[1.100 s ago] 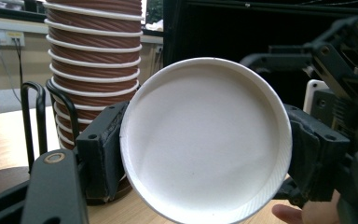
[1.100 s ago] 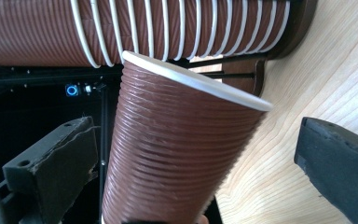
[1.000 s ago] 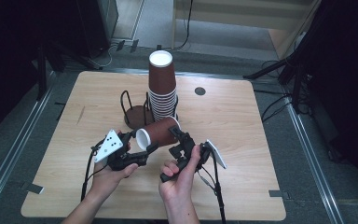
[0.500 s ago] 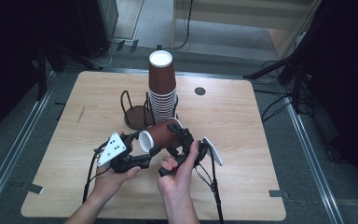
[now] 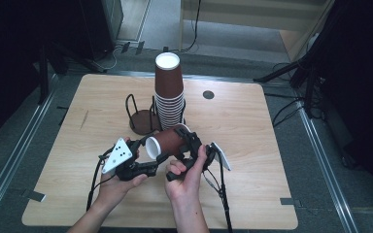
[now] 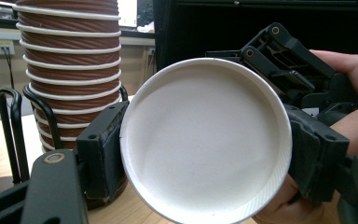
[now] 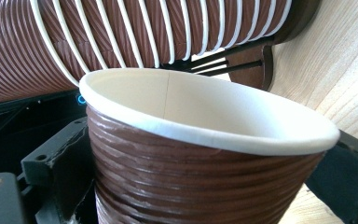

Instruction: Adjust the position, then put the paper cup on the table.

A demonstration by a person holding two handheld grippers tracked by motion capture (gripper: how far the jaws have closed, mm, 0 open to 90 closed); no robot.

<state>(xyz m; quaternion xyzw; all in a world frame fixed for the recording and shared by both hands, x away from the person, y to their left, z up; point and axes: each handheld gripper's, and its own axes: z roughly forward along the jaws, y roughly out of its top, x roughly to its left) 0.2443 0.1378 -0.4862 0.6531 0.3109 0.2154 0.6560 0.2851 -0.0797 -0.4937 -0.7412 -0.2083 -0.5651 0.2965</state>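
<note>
A brown ribbed paper cup [image 5: 170, 142] lies on its side in the air above the table's near middle, its white mouth turned to the left. My left gripper [image 5: 145, 154] stands at the mouth, and in the left gripper view its jaws flank the rim of the cup [image 6: 205, 140], shut on it. My right gripper [image 5: 187, 145] straddles the cup's body nearer the base. In the right gripper view the cup [image 7: 191, 177] sits tight between both jaws, so that gripper is shut on it too.
A tall stack of the same brown cups [image 5: 169, 97] stands upside down just behind, next to a black wire holder with a round brown base [image 5: 143, 116]. A small dark disc [image 5: 208, 94] sits in the wooden table [image 5: 272, 170].
The right gripper and the cup have drifted slightly toward the near edge. Both grips look unchanged.
</note>
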